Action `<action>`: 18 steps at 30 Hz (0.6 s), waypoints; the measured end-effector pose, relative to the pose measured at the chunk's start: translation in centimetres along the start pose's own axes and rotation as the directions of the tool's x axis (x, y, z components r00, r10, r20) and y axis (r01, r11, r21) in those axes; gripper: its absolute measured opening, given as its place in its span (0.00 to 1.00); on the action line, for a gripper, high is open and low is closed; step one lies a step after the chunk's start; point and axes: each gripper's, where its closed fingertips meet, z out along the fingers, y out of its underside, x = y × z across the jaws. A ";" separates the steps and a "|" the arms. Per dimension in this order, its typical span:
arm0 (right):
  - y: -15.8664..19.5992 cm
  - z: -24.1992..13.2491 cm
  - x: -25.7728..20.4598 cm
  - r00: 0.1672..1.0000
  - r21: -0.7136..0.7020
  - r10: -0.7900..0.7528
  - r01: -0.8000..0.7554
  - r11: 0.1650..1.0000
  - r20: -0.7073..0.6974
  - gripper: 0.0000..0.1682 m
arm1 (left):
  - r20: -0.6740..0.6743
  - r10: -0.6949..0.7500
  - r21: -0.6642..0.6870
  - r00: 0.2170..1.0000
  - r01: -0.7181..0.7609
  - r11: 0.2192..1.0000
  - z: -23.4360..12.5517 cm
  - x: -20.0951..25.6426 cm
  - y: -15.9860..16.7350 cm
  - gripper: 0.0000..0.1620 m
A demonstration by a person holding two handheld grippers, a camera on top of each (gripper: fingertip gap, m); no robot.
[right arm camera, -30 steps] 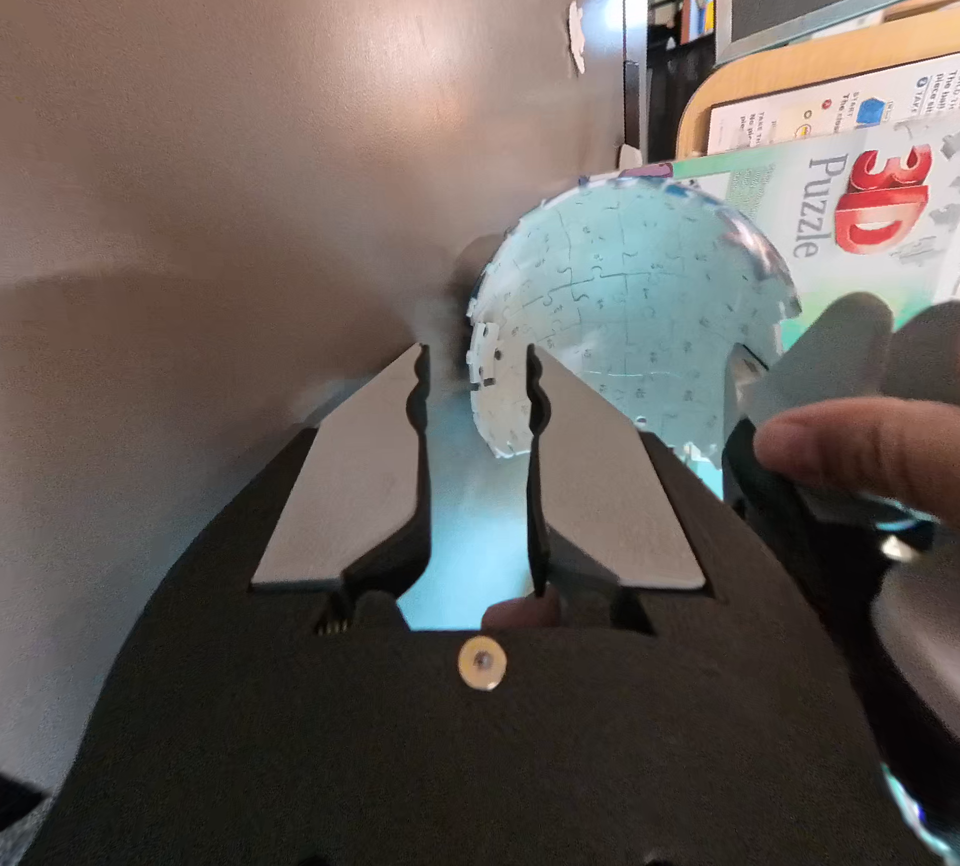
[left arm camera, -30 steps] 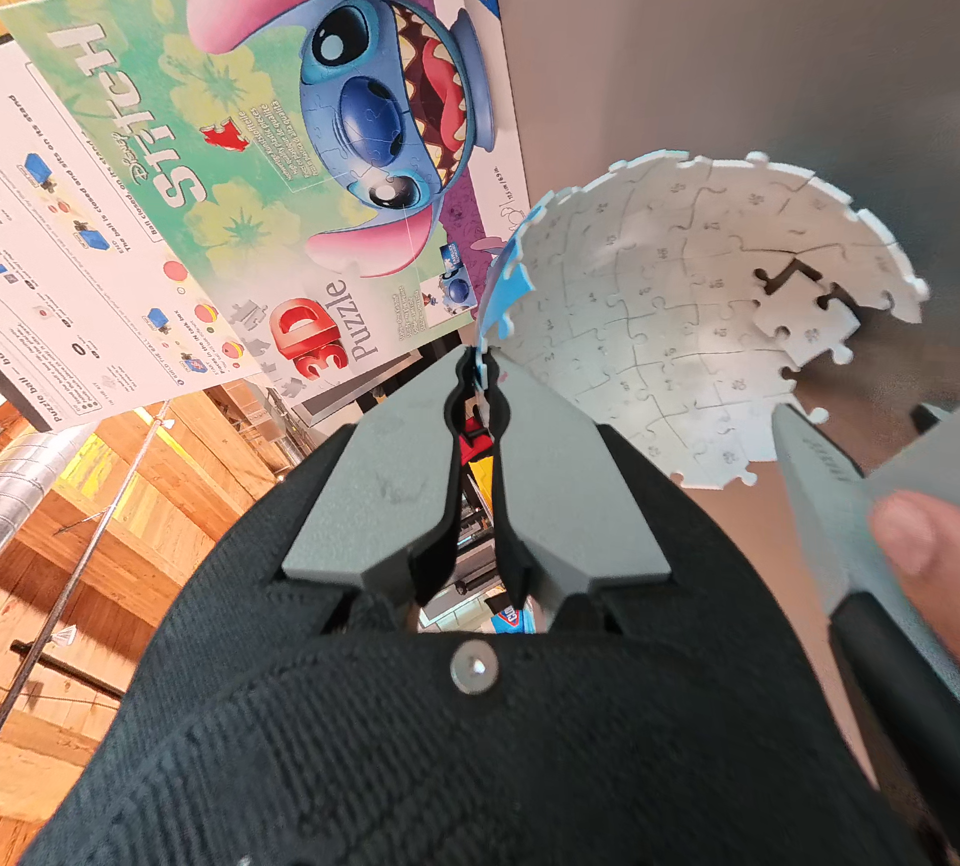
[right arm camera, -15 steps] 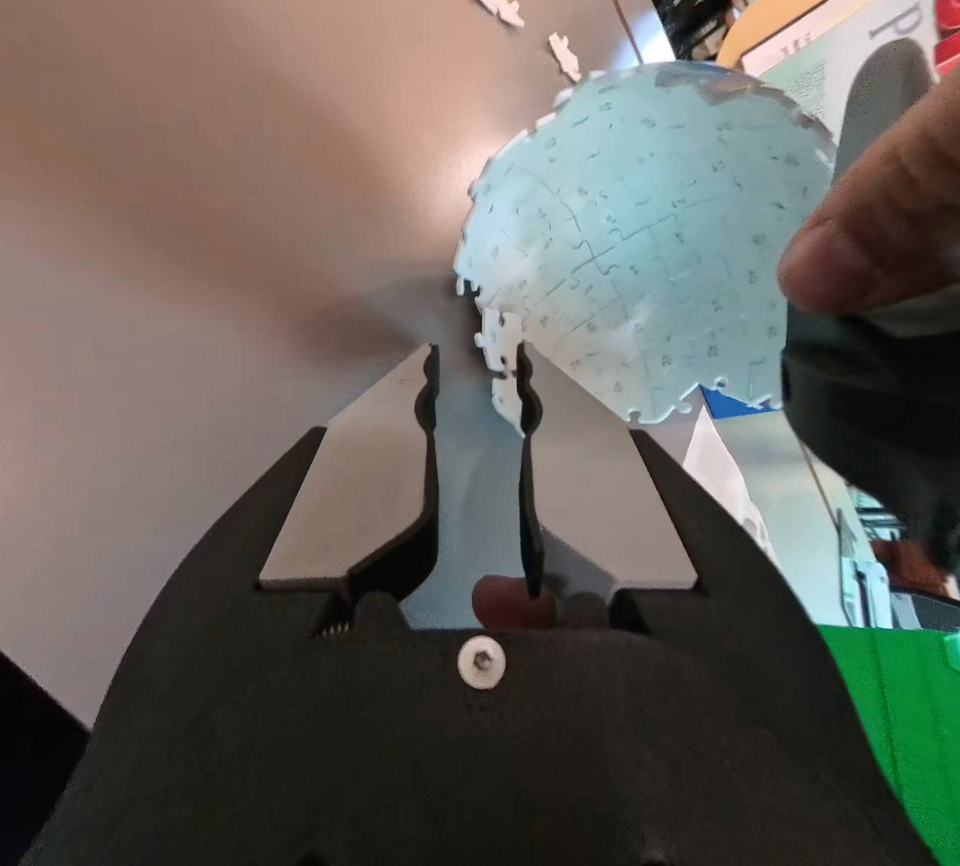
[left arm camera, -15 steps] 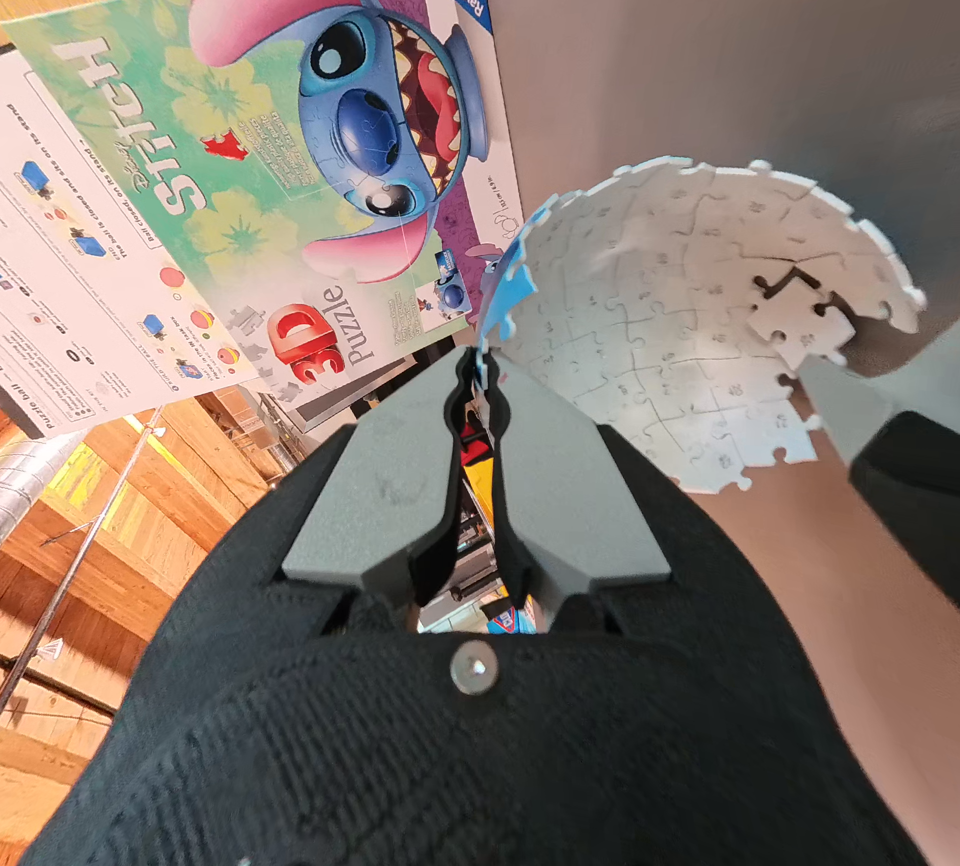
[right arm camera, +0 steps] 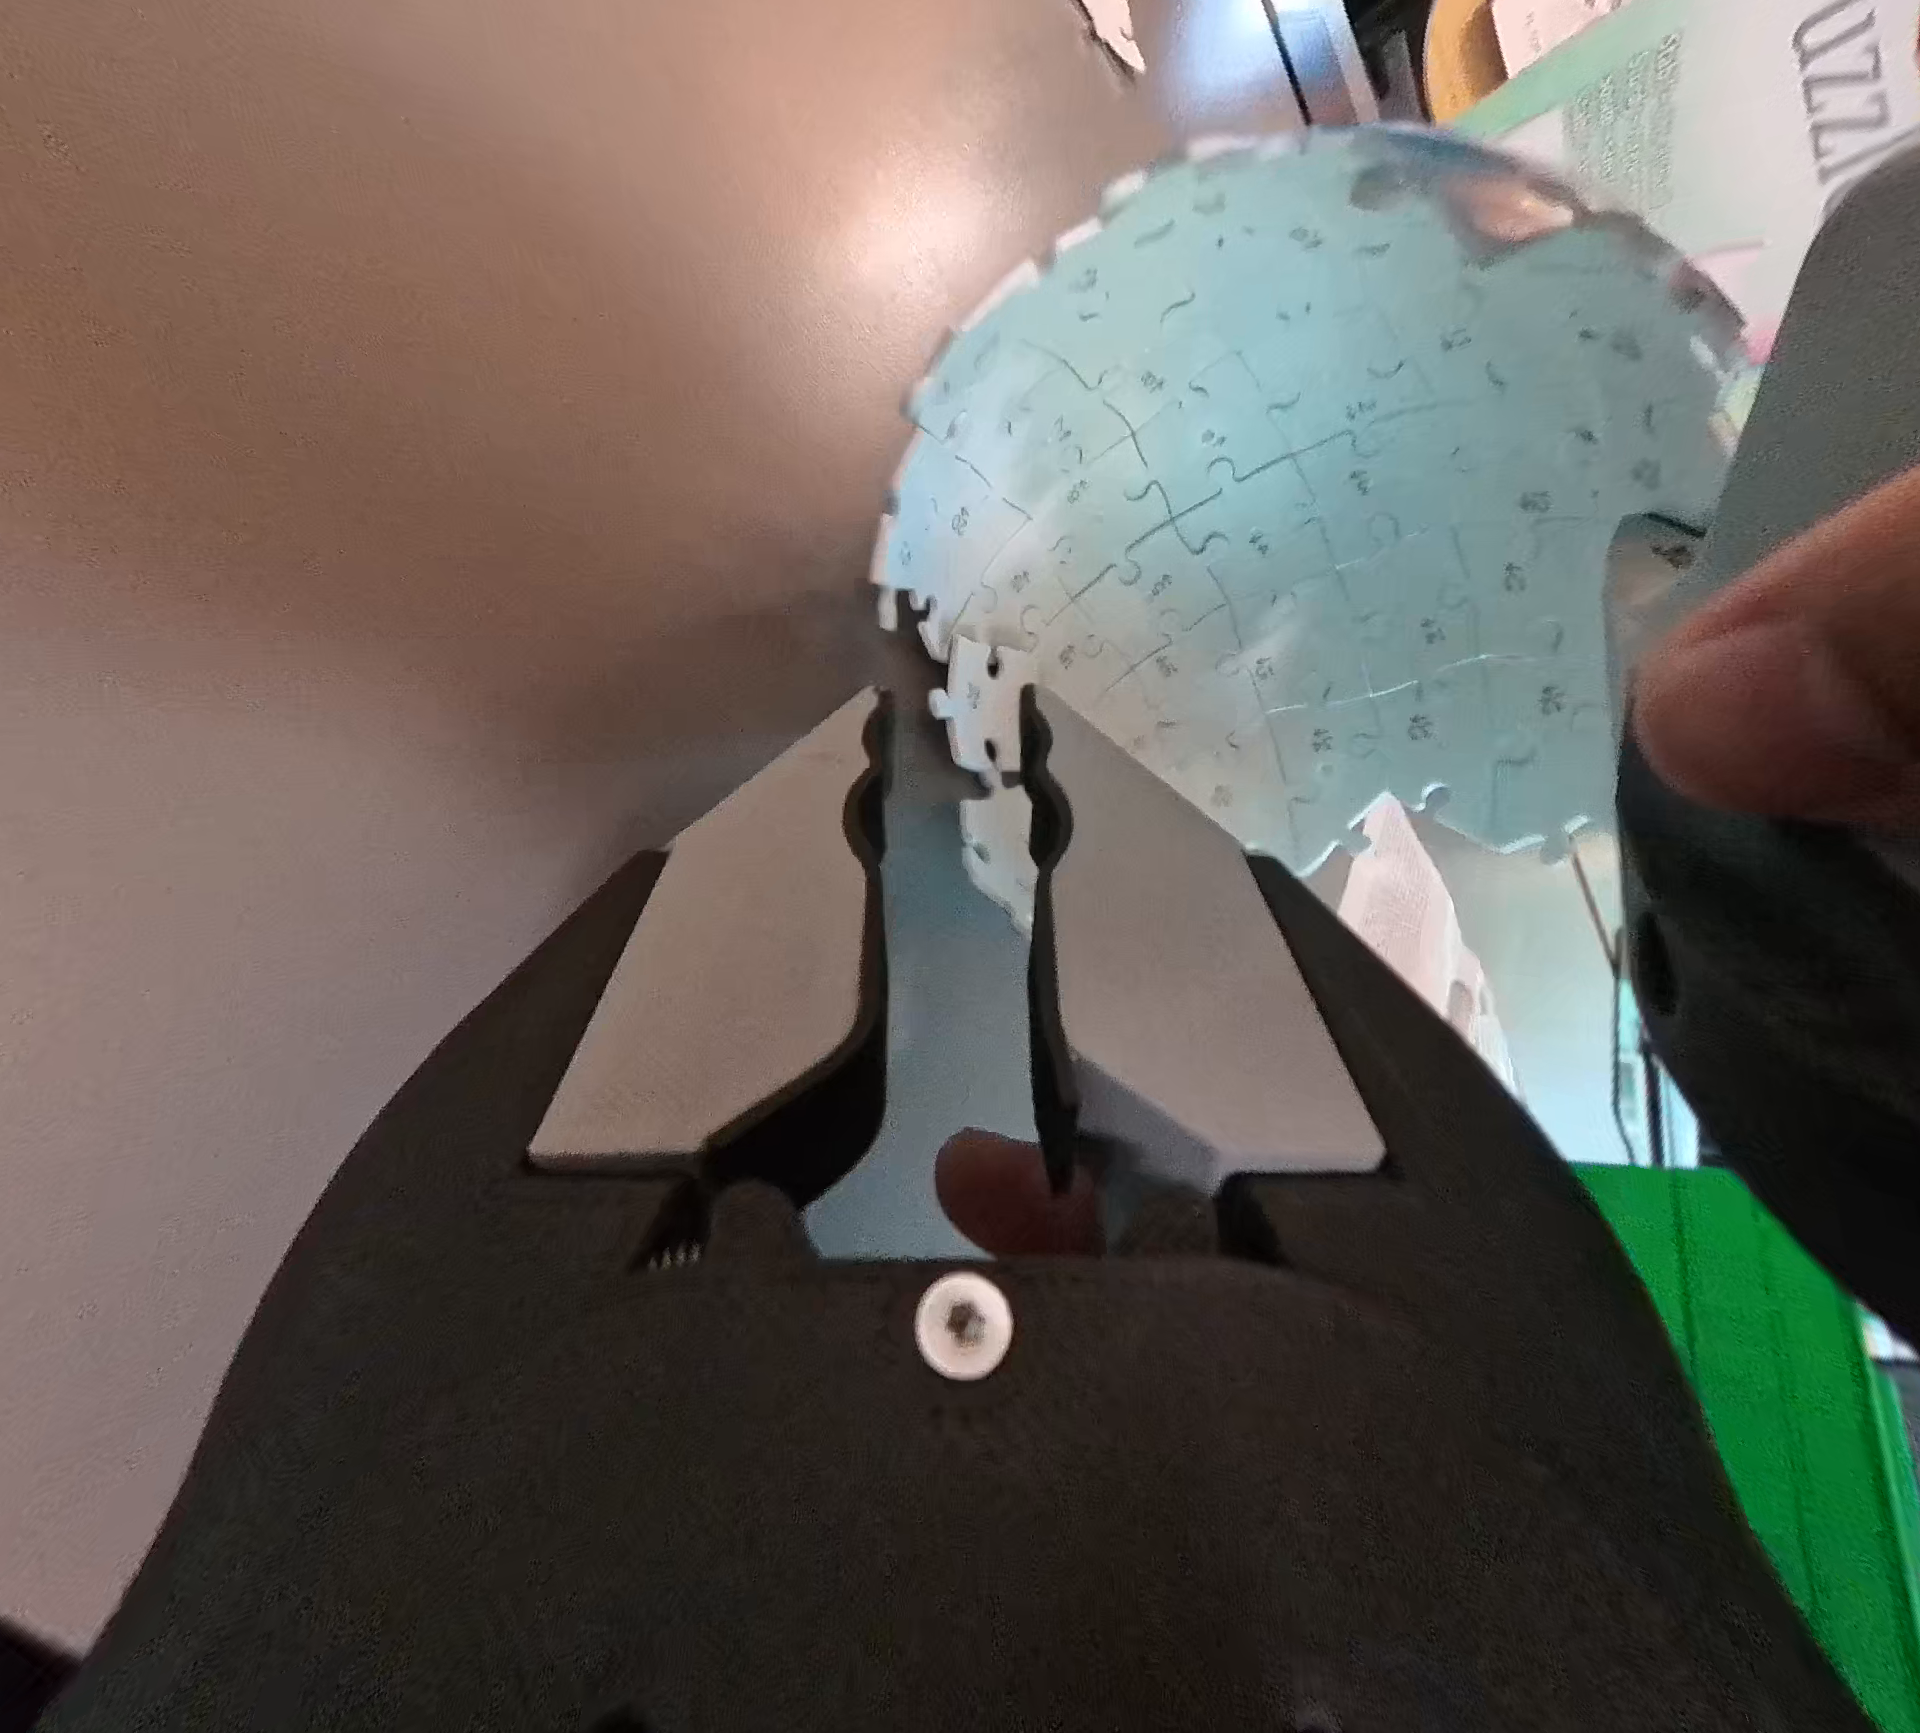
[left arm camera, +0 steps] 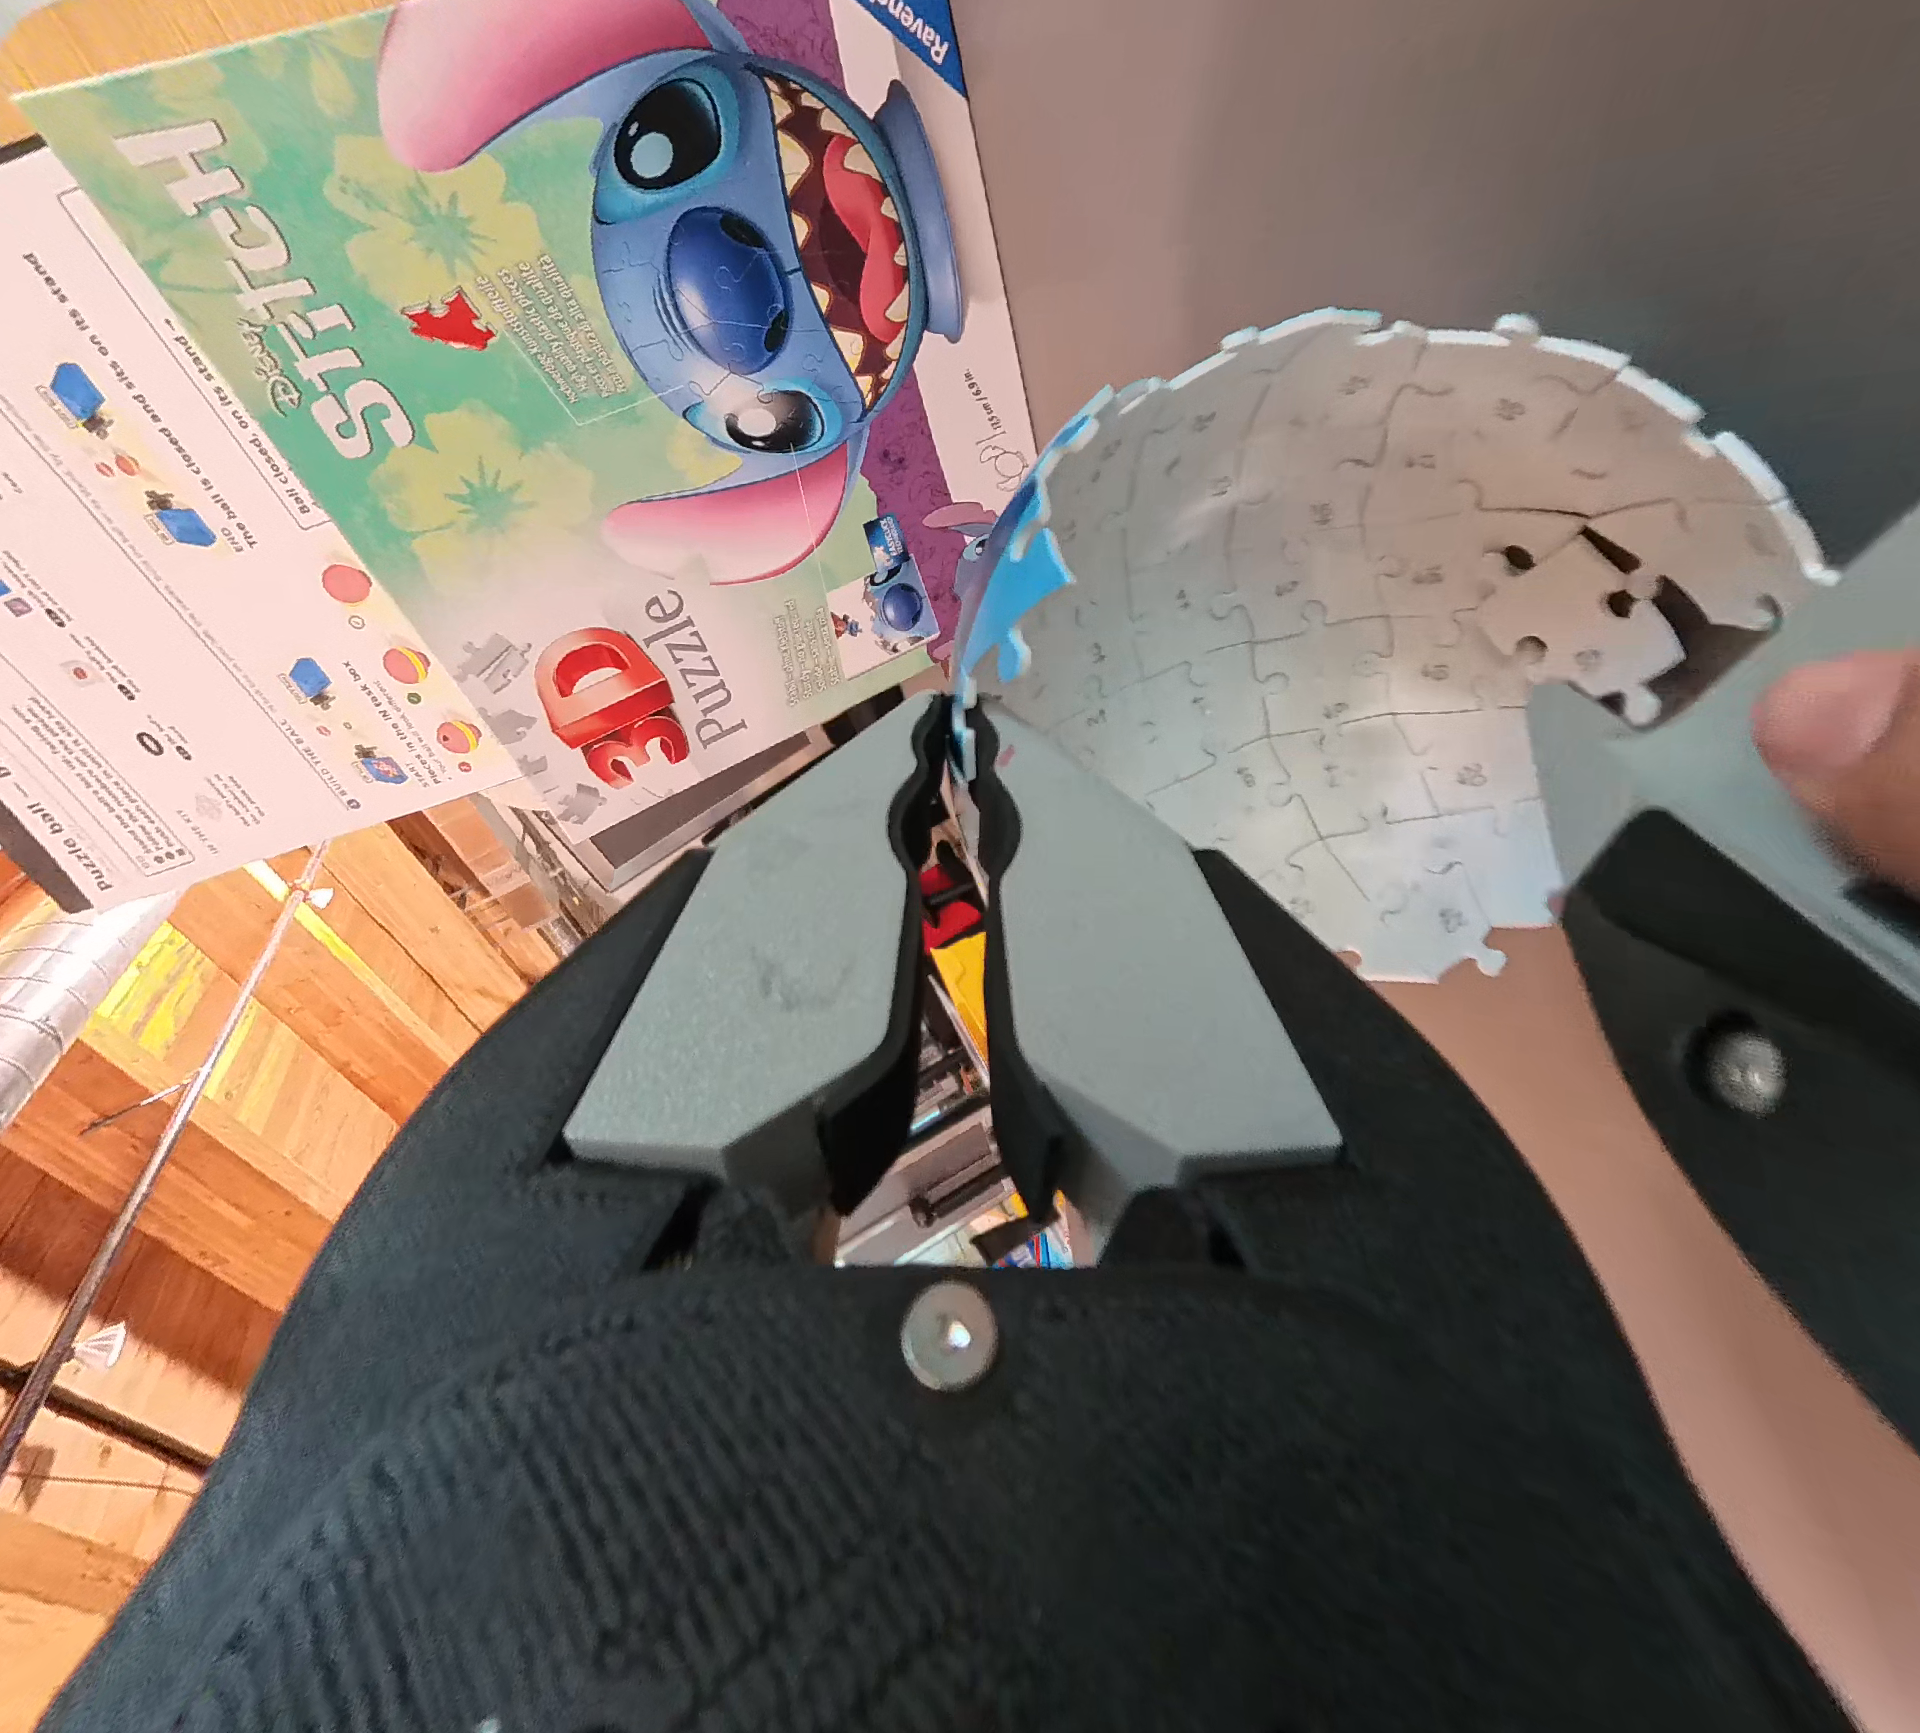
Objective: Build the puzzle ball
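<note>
Grey desk fills most of both views, with wooden beams and shelving beyond its edge. Propped at the desk's far edge is the colourful puzzle box, with a printed instruction sheet beside it. Held up off the desk is the puzzle ball, about half built, a curved shell whose white numbered inside faces both cameras. The left gripper is clamped on the shell's blue rim edge. At the opposite rim a loose piece sits partly unseated, with dark gaps around it. The right gripper stands parted around that piece; whether its pads touch it I cannot tell. A few spare white pieces lie on the desk, well apart from the ball.
</note>
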 end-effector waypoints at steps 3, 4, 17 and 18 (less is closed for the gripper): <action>-0.9 -1.2 -0.8 0.999 0.080 -0.049 0.049 0.996 -0.013 0.17 | -0.007 0.008 0.001 1.000 -0.008 1.000 0.0 0.0 0.1 0.00; -1.3 -1.7 -1.1 0.998 0.117 -0.062 0.064 0.991 -0.022 0.18 | -0.008 0.009 0.002 1.000 -0.009 1.000 0.0 0.0 0.1 0.00; 1.4 -1.0 1.1 0.986 -0.014 -0.066 0.065 0.998 -0.151 0.00 | -0.022 0.007 -0.008 1.000 -0.007 1.000 -0.1 0.1 -0.4 0.00; 1.4 -0.8 0.8 0.987 -0.032 -0.075 0.071 0.997 -0.143 0.00 | -0.024 0.008 -0.008 1.000 -0.008 1.000 -0.2 0.1 -0.4 0.00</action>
